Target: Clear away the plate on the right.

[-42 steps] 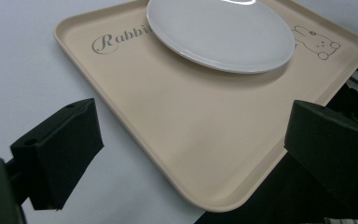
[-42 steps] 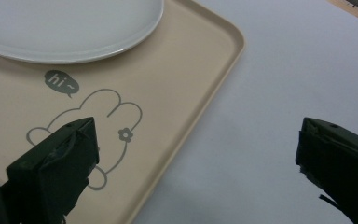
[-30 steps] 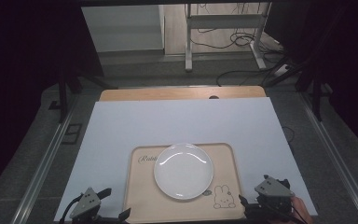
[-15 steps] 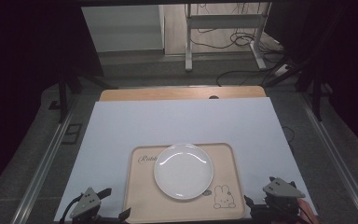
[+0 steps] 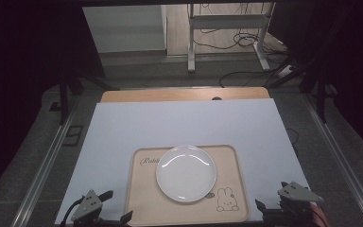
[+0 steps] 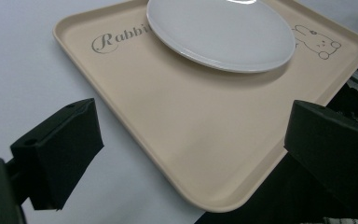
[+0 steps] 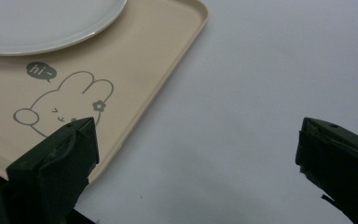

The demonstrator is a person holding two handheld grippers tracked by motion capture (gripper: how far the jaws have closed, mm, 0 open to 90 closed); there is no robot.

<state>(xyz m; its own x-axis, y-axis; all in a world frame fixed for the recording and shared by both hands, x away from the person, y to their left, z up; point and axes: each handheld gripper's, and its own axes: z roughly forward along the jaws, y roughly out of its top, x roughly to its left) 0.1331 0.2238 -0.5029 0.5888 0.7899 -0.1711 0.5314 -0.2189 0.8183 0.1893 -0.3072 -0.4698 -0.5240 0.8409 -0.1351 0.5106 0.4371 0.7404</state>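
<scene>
A beige plastic tray (image 5: 144, 198) is lying at the near edge of a white table sheet (image 5: 179, 125), and a round white plate (image 5: 185, 172) is sitting on it, a little above the tray's middle. From the plate's centre in the high view, grey script reading "Rabbi…" (image 6: 116, 39) is running off under the plate's rim at about 10 o'clock (the rest of the word is hidden), and a line-drawn rabbit (image 7: 58, 107) is sitting at about 4 o'clock, near the tray's corner. In the right gripper view a small dark speech bubble (image 7: 41, 71) beside the rabbit's ears is reading "hi~", and a little flower is showing by one ear.

The left gripper (image 5: 108, 213) is hovering at the bottom edge of the high view, at about 7 o'clock from the plate, just off the tray's near left corner. In its own view its two black jaws are standing wide apart, with the tray's corner and bare surface lying between them; neither jaw is touching the tray as far as the view tells.

The right gripper (image 5: 269, 210) is hanging at about 4 o'clock from the plate, just beyond the tray's right edge. Its jaws are likewise spread wide, holding nothing, one over the tray's rabbit corner and the other over the bare white sheet.

A strip of wooden tabletop (image 5: 184, 94) is showing beyond the sheet at 12 o'clock.
</scene>
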